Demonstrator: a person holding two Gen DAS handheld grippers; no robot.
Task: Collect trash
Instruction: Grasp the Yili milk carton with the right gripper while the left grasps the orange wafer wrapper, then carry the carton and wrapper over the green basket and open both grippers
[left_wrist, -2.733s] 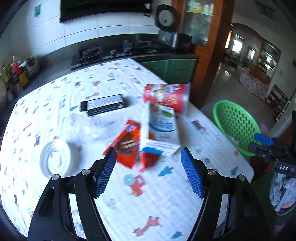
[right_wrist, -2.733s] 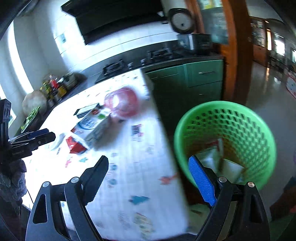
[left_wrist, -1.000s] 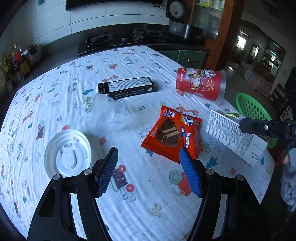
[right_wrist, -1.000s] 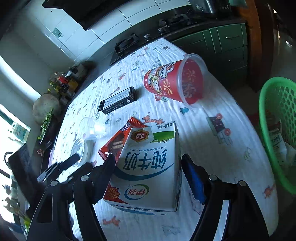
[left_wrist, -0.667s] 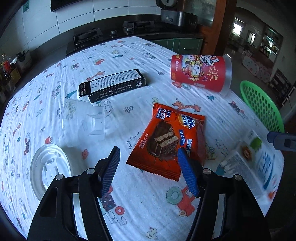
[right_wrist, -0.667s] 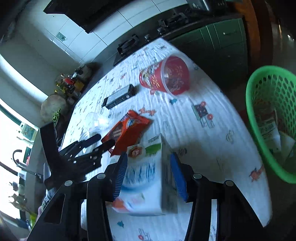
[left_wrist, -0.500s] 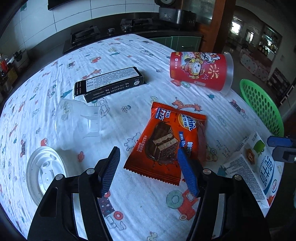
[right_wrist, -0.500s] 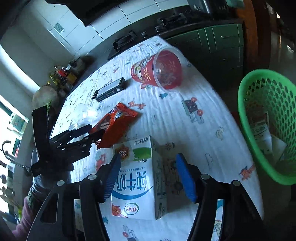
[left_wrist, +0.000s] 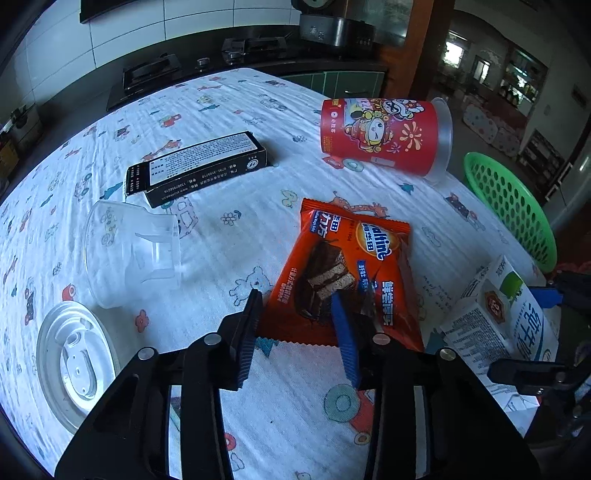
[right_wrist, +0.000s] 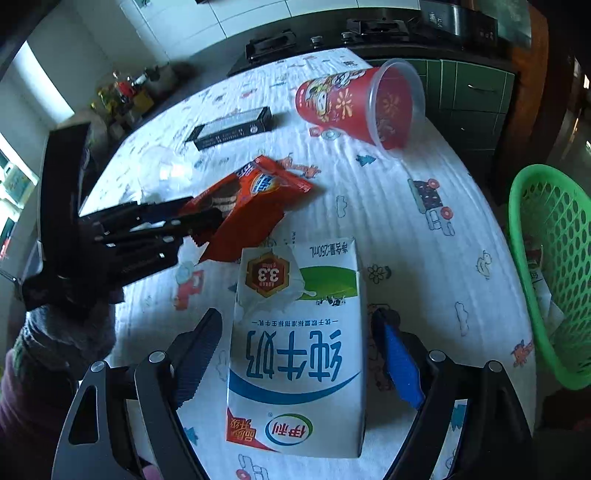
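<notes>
Your left gripper (left_wrist: 299, 317) is closing on the near end of the orange snack wrapper (left_wrist: 347, 273). The wrapper's lower edge sits between the two fingers, and in the right wrist view it looks pinched and lifted off the tablecloth (left_wrist: 229, 110) at that end, so you have a grasp on it.

Your right gripper (right_wrist: 299, 354) is opening. The milk carton (right_wrist: 295, 354) lies flat on the cloth between its fingers, with a gap showing on each side, so the pads are not pressing on it and the carton is released. The carton lies just beside the wrapper, near the table edge on the basket side.

The green basket (right_wrist: 546, 266) stands off the table past that edge, with some pieces of trash already inside it.

Farther back on the cloth, the red printed cup (left_wrist: 384, 136) lies on its side with its open mouth turned toward the basket side. The black box (left_wrist: 195, 168) lies flat left of the cup. The clear plastic cup (left_wrist: 129, 251) lies tipped over just in front of the box, and the white lid (left_wrist: 70, 365) rests flat near the left edge, close to the clear cup.

A grey knitted cuff (right_wrist: 66, 332) covers your left wrist.
</notes>
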